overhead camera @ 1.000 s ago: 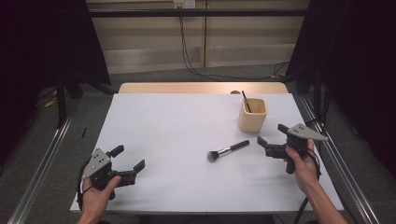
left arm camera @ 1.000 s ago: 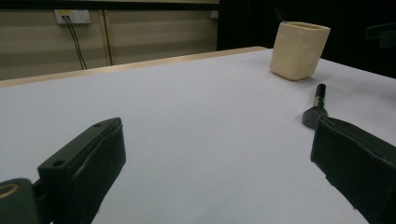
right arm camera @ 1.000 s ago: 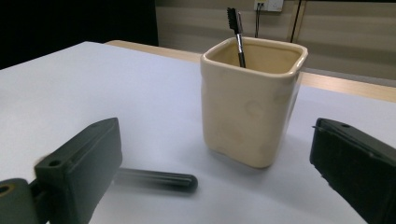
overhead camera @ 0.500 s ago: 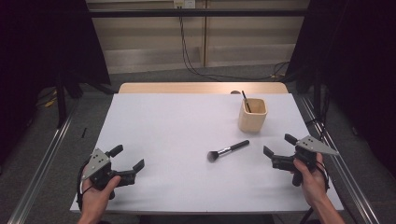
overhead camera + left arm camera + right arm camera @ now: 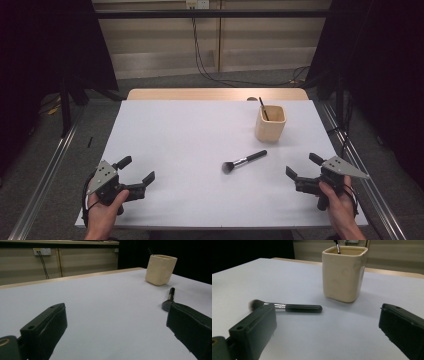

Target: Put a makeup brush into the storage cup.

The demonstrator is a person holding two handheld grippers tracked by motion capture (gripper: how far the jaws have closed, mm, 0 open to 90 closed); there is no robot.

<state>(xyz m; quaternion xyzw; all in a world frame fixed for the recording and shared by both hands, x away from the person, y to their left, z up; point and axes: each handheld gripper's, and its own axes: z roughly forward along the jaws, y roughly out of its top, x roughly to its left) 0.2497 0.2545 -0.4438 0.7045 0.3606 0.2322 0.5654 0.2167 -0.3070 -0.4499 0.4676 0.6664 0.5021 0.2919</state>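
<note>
The makeup brush (image 5: 243, 161) lies flat on the counter (image 5: 180, 135) just near-left of the cream holder (image 5: 270, 123), seemingly waiting to join the brush inside, between the left gripper (image 5: 136, 176) and right gripper (image 5: 300, 172), both with fingers released.

White-topped table with two items on it

The table (image 5: 190, 145) carries a makeup brush (image 5: 243, 161) lying flat right of centre, bristles toward the near left, and a cream cup (image 5: 270, 122) standing upright farther back on the right.
</note>
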